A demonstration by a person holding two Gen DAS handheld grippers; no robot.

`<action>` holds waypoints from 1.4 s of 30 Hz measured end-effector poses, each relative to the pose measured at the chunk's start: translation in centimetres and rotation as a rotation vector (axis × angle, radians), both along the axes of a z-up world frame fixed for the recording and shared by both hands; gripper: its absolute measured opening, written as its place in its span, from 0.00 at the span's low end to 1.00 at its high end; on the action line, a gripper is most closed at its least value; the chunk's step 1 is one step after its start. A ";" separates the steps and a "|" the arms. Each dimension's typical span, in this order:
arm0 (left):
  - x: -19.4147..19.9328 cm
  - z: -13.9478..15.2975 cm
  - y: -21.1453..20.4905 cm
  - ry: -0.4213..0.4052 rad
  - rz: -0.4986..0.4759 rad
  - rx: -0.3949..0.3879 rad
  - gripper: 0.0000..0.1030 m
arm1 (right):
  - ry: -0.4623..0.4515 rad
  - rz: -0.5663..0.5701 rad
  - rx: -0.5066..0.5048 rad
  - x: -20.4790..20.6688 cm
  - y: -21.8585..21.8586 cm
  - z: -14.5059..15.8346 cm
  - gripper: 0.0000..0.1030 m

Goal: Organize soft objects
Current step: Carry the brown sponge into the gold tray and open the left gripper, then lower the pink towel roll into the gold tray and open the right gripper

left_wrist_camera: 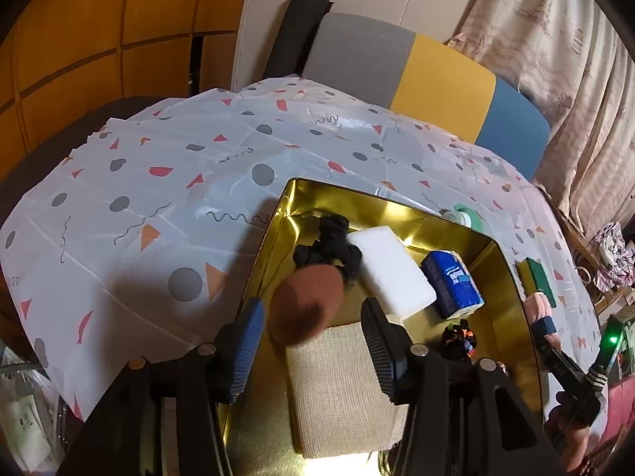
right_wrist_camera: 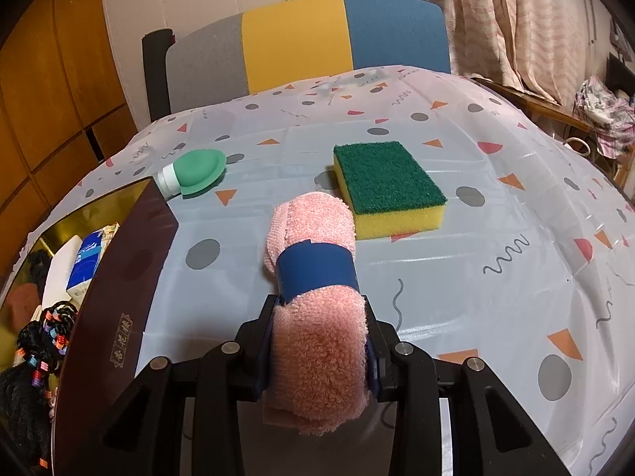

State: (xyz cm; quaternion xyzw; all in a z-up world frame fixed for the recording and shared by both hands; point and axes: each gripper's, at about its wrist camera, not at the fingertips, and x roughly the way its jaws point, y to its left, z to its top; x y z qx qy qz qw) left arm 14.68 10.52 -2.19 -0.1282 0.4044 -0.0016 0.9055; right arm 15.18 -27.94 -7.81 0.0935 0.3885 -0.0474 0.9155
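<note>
A gold-lined box (left_wrist_camera: 258, 254) holds a black scrunchie (left_wrist_camera: 329, 246), a white foam block (left_wrist_camera: 391, 273), a blue tissue pack (left_wrist_camera: 452, 283), a beige cloth (left_wrist_camera: 337, 388) and a braided hair piece with coloured beads (left_wrist_camera: 458, 341). My left gripper (left_wrist_camera: 313, 309) stands open over the box. A brown round puff (left_wrist_camera: 307, 305) lies between its fingers, resting on the cloth with no pad pressing it. My right gripper (right_wrist_camera: 319, 317) is shut on a rolled pink towel (right_wrist_camera: 313, 238) with a blue band, just above the tablecloth to the right of the box (right_wrist_camera: 119, 277).
A green-and-yellow sponge (right_wrist_camera: 387, 186) and a green-capped white bottle (right_wrist_camera: 196, 172) lie on the patterned tablecloth (right_wrist_camera: 496, 277) beyond the towel. A grey, yellow and blue chair back (right_wrist_camera: 301, 35) stands behind the table. Curtains hang at the right, wooden cupboards at the left.
</note>
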 end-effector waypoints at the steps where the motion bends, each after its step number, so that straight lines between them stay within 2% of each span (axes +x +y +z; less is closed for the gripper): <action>1: -0.2 0.1 0.0 -0.004 -0.002 -0.009 0.50 | 0.000 -0.003 0.002 -0.1 0.0 0.0 0.36; 6: -1.9 0.1 -0.4 -0.009 -0.030 -0.038 0.50 | -0.007 -0.009 0.005 -0.2 -0.1 0.0 0.36; 16: -4.8 0.5 -3.5 -0.019 -0.156 -0.046 0.50 | -0.021 -0.001 0.033 -1.9 0.2 0.6 0.36; 22: -5.7 0.0 -3.8 -0.005 -0.176 -0.069 0.50 | -0.016 0.050 0.044 -3.9 1.5 1.2 0.36; 28: -5.8 -0.6 -3.7 0.027 -0.171 -0.089 0.50 | -0.051 0.080 0.116 -5.7 2.9 3.7 0.36; 32: -5.9 -0.3 -3.6 0.014 -0.171 -0.088 0.50 | -0.097 0.131 0.180 -6.8 4.9 6.2 0.36; 36: -6.0 -0.3 -3.3 0.015 -0.165 -0.095 0.50 | -0.110 0.198 0.179 -7.0 7.9 7.9 0.36; 42: -6.0 -0.5 -3.3 0.032 -0.168 -0.102 0.50 | -0.083 0.250 0.159 -6.3 12.2 8.2 0.37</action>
